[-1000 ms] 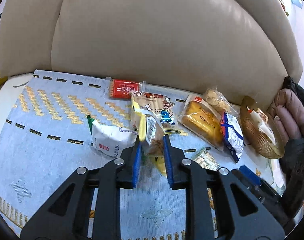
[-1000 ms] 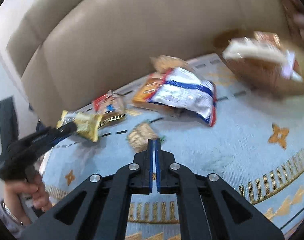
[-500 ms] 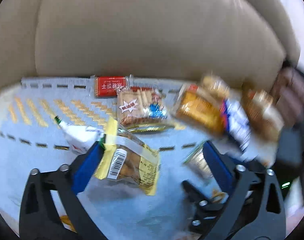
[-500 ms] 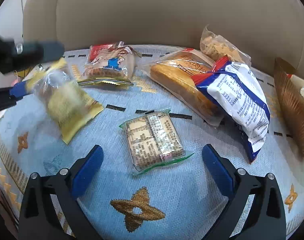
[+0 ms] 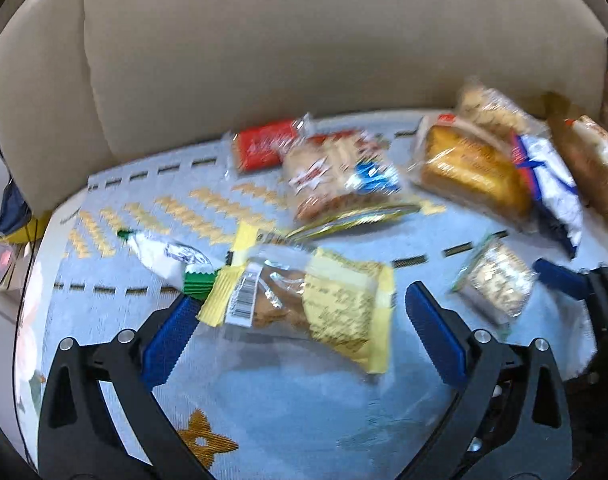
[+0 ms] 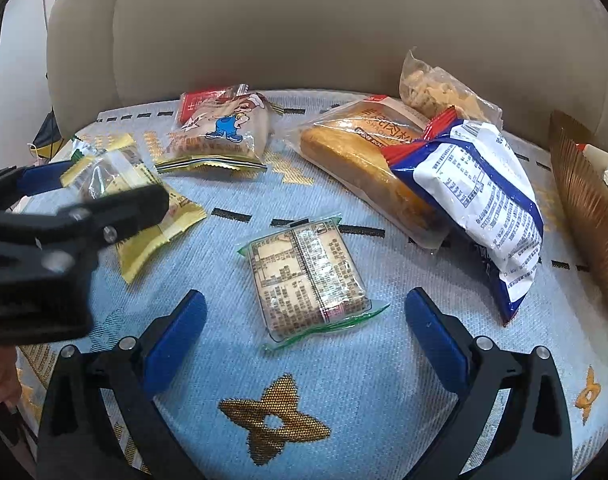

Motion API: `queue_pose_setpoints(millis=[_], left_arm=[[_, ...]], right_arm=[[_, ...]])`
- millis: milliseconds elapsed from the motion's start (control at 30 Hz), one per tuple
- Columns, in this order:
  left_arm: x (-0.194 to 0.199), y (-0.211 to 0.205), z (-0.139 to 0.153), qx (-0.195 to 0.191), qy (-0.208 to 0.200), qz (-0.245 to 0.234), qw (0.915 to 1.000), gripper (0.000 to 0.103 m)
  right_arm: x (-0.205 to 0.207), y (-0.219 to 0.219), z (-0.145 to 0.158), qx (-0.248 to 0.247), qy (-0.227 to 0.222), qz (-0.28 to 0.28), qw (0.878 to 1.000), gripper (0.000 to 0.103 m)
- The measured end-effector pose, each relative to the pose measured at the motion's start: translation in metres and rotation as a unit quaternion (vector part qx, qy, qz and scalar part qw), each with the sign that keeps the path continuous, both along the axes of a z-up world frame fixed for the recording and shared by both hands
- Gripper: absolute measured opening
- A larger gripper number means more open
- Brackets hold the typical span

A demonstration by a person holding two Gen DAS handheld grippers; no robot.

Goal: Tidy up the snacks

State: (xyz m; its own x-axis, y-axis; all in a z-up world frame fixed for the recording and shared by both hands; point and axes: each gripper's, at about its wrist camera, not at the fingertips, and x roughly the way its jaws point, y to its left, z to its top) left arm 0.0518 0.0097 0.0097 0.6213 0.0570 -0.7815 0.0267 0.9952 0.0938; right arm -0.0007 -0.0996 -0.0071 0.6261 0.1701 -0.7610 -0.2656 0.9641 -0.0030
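Observation:
My left gripper (image 5: 299, 320) is wide open over a yellow snack packet (image 5: 312, 304) that lies loose on the light blue cloth (image 5: 283, 408), touching neither pad. A white and green packet (image 5: 171, 256) lies just left of it. My right gripper (image 6: 304, 320) is also wide open, its fingers astride a clear green-edged cracker packet (image 6: 308, 276) that rests flat on the cloth (image 6: 231, 344). In the right wrist view the left gripper (image 6: 55, 200) shows at the left edge above the yellow packet (image 6: 151, 216).
Behind lie a red packet (image 5: 263, 148), a cartoon-printed packet (image 6: 219, 132), a wrapped bread loaf (image 6: 364, 156), a blue and white bag (image 6: 484, 200) and a clear bag of crisps (image 6: 436, 88). A golden basket (image 6: 584, 208) stands at the right. The beige sofa back (image 6: 304, 20) rises behind.
Both grippers went from shut to wide open. The left one let the yellow packet drop onto the cloth. The right one swung round and sank over the cracker packet.

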Motion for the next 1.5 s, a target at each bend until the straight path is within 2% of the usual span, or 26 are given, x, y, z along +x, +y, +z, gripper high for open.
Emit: queue_pose_setpoints(millis=[33, 100, 133, 300, 567, 1067, 1167, 1233, 1300, 1333, 1367, 1433, 1467, 1500], left_arm=[[0.003, 0.005, -0.005, -0.014, 0.017, 0.007, 0.9997, 0.1], [0.011, 0.019, -0.017, -0.067, 0.057, 0.025, 0.9959, 0.1], [0.011, 0.023, -0.018, -0.076, 0.054, 0.03, 0.9951, 0.1], [0.012, 0.02, -0.017, -0.055, 0.053, 0.029, 0.9967, 0.1], [0.013, 0.02, -0.018, -0.044, 0.047, 0.029, 0.9975, 0.1], [0.014, 0.018, -0.02, -0.046, 0.047, 0.029, 0.9974, 0.1], [0.015, 0.034, -0.011, -0.104, 0.037, 0.04, 0.9931, 0.1], [0.013, 0.049, -0.006, -0.169, 0.021, 0.061, 0.9834, 0.1], [0.013, 0.061, -0.007, -0.207, 0.015, 0.086, 0.9744, 0.1], [0.013, 0.064, -0.007, -0.215, 0.013, 0.089, 0.9725, 0.1], [0.013, 0.066, -0.007, -0.221, 0.011, 0.091, 0.9709, 0.098], [0.012, 0.069, -0.006, -0.206, 0.012, 0.097, 0.9736, 0.082], [0.012, 0.068, -0.004, -0.197, 0.011, 0.085, 0.9766, 0.062], [0.013, 0.064, -0.002, -0.178, 0.014, 0.076, 0.981, 0.053]], right_arm=[[0.002, 0.0, -0.001, -0.001, 0.0, 0.0, 1.0, 0.098], [0.002, -0.001, 0.0, -0.003, 0.0, 0.0, 1.0, 0.098], [0.002, -0.001, 0.0, -0.005, -0.001, 0.0, 1.0, 0.098], [0.002, 0.002, 0.0, -0.009, -0.001, 0.0, 1.0, 0.098], [0.002, 0.003, 0.0, -0.009, -0.001, 0.001, 1.0, 0.098], [0.001, 0.003, 0.0, -0.009, -0.001, 0.002, 1.0, 0.098], [0.001, 0.003, 0.0, -0.009, -0.001, 0.002, 1.0, 0.098], [0.001, 0.003, 0.0, -0.009, -0.001, 0.002, 1.0, 0.098], [0.001, 0.003, 0.0, -0.009, -0.001, 0.002, 1.0, 0.098], [0.001, 0.003, 0.0, -0.009, -0.001, 0.002, 1.0, 0.098], [0.0, 0.003, 0.0, -0.009, -0.001, 0.002, 1.0, 0.098], [0.0, 0.003, 0.0, -0.009, -0.001, 0.002, 1.0, 0.098], [0.0, 0.003, 0.0, -0.01, -0.001, 0.002, 1.0, 0.098], [0.0, 0.004, 0.0, -0.011, -0.002, 0.002, 1.0, 0.098]])
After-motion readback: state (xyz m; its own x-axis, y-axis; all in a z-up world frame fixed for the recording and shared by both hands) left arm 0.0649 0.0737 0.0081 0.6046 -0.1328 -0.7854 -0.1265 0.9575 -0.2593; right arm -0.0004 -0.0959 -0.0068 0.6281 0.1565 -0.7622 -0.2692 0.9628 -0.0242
